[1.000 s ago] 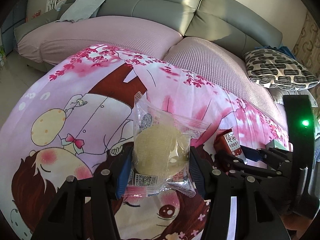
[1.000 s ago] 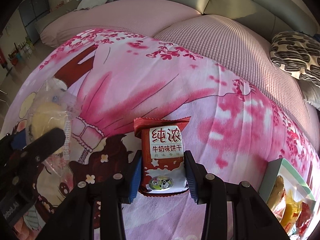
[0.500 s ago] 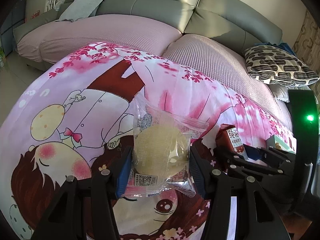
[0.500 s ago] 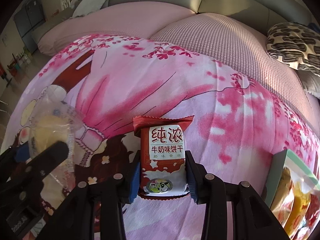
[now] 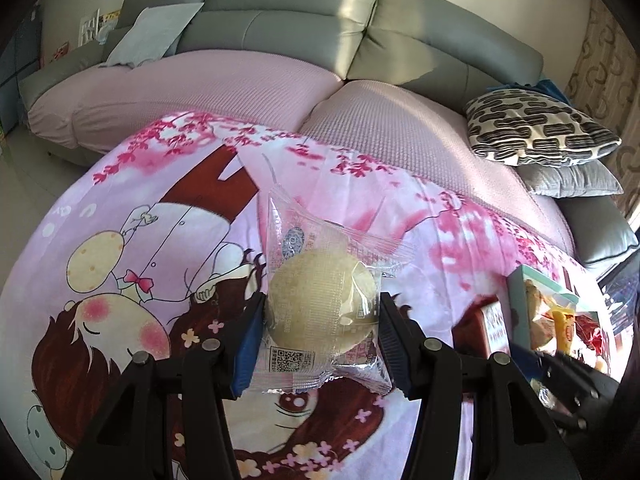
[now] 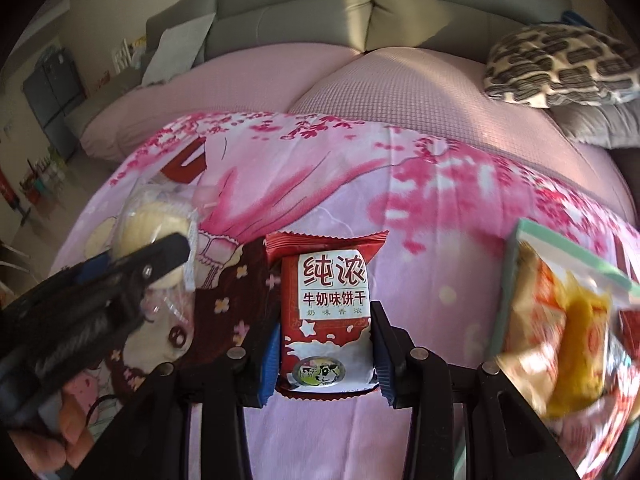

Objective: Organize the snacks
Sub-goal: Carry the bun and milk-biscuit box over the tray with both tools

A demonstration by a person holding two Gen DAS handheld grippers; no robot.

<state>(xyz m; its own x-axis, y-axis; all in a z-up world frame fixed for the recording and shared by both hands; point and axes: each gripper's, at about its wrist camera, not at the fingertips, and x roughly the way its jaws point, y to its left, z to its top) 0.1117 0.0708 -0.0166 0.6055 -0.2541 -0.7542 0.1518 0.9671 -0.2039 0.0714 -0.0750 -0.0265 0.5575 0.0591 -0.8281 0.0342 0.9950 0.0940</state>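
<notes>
The red biscuit packet [image 6: 325,316] stands with its long axis running from 6 to 12 o'clock in the right wrist view, its crimped top seal toward 12 and the printed cow emblem toward 6. It is dark red with a white label of large red characters and a smaller black line beneath. The right gripper [image 6: 325,354] has its jaws drawn narrow, the blue pads pressed against both long sides of the packet's lower half.

The clear-wrapped round cake [image 5: 322,306] is pale yellow and domed inside crinkled transparent film; the wrapper's long axis runs from about 6 toward 11 o'clock, with the QR label at the near end. The left gripper [image 5: 320,332] clamps it from both sides at a medium spread.

Both packets are above the pink cartoon-print cloth [image 5: 120,240]. At 3 o'clock sits a pale green box [image 6: 510,280] of blurred, probably orange and yellow, snack packs.
</notes>
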